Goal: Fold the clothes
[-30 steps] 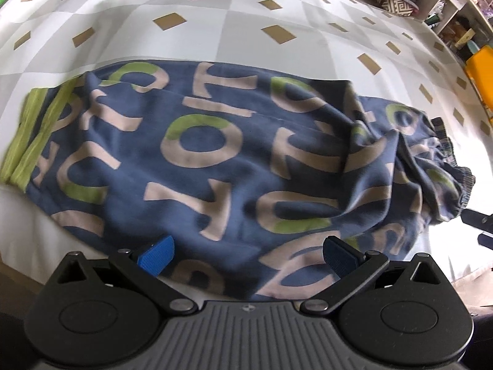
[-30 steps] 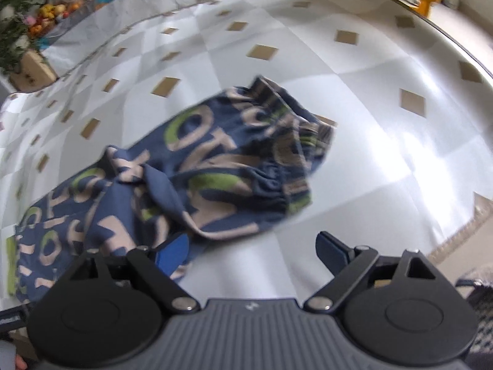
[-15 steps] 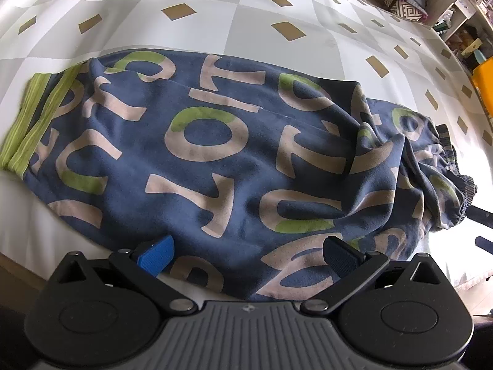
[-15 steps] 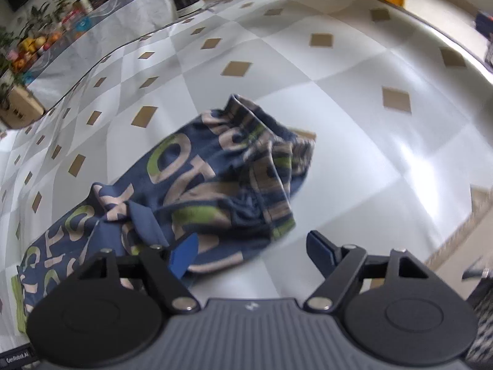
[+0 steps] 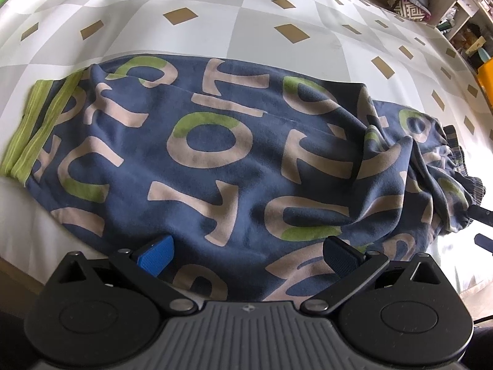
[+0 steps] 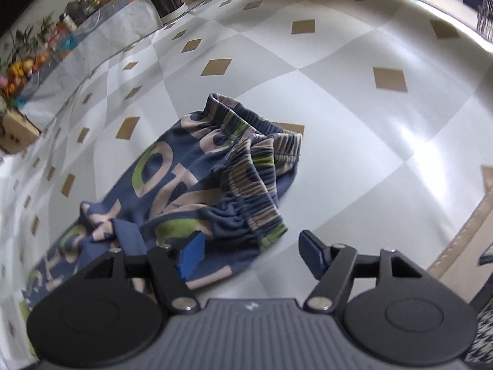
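Covering most of both frames, a tablecloth [image 5: 252, 21] in white and pale grey checks with small tan diamonds. Spread across the middle of the left wrist view, from the left edge almost to the right edge, a pair of navy trousers [image 5: 215, 154] printed with large beige and green letters. Lying mostly flat on the cloth, with deeper folds toward the right of the frame. At the far left, green striped cuffs [image 5: 34, 129]. At the far right, a bunched striped waistband [image 5: 462, 191], crumpled and partly raised. In the right wrist view, the same waistband [image 6: 255, 166] at the centre of the frame, gathered in a heap, the rest of the trousers running down toward the lower left corner.

At the bottom of the left wrist view, the left gripper [image 5: 248, 254], jaws wide apart over the near edge of the trousers, nothing clamped between the blue pads. Hard to tell whether the pads touch the fabric, since they are seen from behind.

At the bottom of the right wrist view, the right gripper [image 6: 251, 254], jaws partly open and just closing somewhat, nothing pinched. Left pad over the fabric beside the waistband's lower corner, right pad over bare tablecloth.

In the upper left of the right wrist view, blurred plants and fruit [image 6: 21, 64] on a side counter.
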A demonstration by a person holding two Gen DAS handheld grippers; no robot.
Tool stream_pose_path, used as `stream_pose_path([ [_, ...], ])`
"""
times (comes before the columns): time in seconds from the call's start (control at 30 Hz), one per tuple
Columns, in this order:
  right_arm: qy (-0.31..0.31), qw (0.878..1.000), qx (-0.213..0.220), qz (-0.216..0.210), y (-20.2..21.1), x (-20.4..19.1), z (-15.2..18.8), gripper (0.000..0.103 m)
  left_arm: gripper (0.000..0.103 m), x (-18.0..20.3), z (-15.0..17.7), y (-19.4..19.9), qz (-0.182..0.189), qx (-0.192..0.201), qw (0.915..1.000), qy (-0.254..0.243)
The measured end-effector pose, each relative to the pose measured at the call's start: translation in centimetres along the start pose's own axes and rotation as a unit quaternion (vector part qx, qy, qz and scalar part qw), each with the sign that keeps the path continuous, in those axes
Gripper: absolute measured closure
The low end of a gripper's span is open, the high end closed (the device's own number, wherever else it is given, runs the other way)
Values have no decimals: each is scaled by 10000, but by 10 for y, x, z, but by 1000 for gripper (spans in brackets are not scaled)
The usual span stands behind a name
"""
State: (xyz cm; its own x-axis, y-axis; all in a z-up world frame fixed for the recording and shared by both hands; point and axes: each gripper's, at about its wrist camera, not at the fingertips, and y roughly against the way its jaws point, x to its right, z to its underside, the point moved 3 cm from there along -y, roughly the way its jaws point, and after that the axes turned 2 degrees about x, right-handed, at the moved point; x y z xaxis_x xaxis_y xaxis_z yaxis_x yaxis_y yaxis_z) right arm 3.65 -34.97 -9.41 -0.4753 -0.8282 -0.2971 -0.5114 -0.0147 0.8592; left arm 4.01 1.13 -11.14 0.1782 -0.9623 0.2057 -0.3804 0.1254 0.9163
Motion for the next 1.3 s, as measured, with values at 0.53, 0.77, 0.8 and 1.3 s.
stream_pose_path([
  [0.53, 375, 9988, -20, -325, -13, -18, 11, 86, 0, -1, 2, -4, -29, -80, 10000, 14],
  [0.77, 542, 9952, 299, -761, 5, -35, 7, 93, 0, -2, 3, -5, -55, -91, 9999, 24],
  [0.8, 558, 9945, 315, -828, 6, -38, 5, 93, 0, -2, 3, -5, -62, -96, 9999, 21],
  [1.3, 2516, 9651, -701, -166, 9, -49, -47, 65, 0, -2, 2, -9, -38, -168, 9998, 56],
])
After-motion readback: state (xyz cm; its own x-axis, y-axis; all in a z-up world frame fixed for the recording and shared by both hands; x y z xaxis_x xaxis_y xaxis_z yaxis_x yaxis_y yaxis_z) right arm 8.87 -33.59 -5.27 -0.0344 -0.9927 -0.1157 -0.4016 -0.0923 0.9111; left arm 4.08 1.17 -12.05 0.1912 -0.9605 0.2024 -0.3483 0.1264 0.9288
